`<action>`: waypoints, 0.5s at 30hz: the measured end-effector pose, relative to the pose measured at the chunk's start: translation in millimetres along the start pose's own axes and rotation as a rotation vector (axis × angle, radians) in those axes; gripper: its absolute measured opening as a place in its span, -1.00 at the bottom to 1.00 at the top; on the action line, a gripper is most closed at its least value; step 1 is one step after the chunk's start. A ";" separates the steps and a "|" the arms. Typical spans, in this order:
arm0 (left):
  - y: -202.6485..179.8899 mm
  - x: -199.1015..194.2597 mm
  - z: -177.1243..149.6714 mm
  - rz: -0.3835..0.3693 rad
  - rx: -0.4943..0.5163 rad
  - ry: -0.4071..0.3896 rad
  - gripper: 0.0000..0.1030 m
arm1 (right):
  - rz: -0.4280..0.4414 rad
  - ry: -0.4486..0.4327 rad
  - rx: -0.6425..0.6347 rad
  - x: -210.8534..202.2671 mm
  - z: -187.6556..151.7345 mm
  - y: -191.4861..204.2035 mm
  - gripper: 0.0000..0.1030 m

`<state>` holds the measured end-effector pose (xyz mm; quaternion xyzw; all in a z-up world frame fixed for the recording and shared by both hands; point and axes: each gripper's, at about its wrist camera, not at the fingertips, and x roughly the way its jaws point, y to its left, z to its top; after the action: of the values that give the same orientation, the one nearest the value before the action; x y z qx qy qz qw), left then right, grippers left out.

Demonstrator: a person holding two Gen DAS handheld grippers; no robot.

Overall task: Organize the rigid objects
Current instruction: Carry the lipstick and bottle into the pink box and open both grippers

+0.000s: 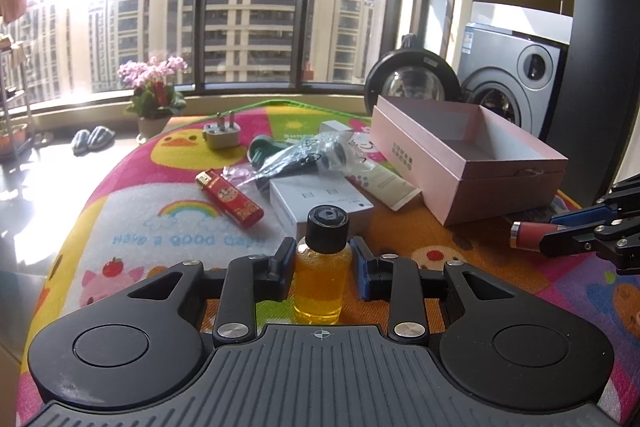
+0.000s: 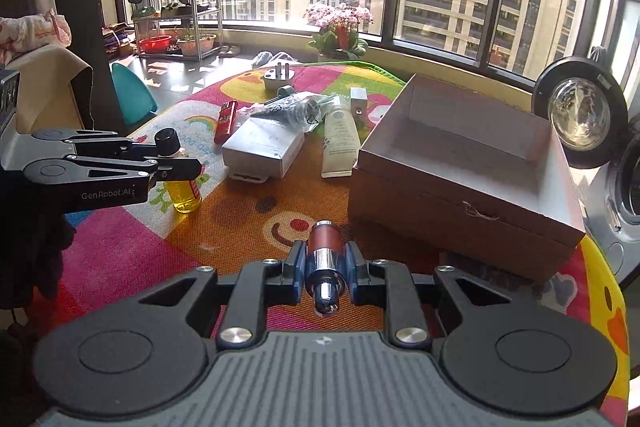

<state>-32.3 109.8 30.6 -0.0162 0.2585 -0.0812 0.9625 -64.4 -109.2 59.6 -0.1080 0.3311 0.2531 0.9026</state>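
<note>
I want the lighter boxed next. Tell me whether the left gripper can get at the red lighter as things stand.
Probably not yet. The left gripper has its jaws shut on the yellow bottle, so it must drop that first. The red lighter itself lies flat on the mat, uncovered, with nothing in between.

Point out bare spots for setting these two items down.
Free: inside the pink box, and the orange mat between the yellow bottle and the box. Crowded: the pile around the white carton, lighter and tube.

One bottle [image 1: 322,267], one lipstick [image 2: 325,247], one lighter [image 1: 229,199], two boxes [image 1: 468,155] [image 1: 320,205].
</note>
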 end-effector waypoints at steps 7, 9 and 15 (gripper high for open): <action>-14.2 -14.7 8.0 -0.073 0.035 -0.036 -0.37 | -0.044 -0.013 0.063 -27.3 -20.9 -19.8 -0.61; -26.0 -21.4 19.4 -0.108 0.066 -0.062 -0.37 | -0.066 -0.037 0.084 -40.0 -24.1 -29.1 -0.61; -66.2 -9.1 93.0 -0.246 0.116 -0.155 -0.37 | -0.179 -0.168 0.078 -59.9 -2.0 -58.2 -0.61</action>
<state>-3.4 45.0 120.5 0.0015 0.1741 -0.2119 0.9616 -73.9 -182.3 98.7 -0.0802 0.2530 0.1669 0.9496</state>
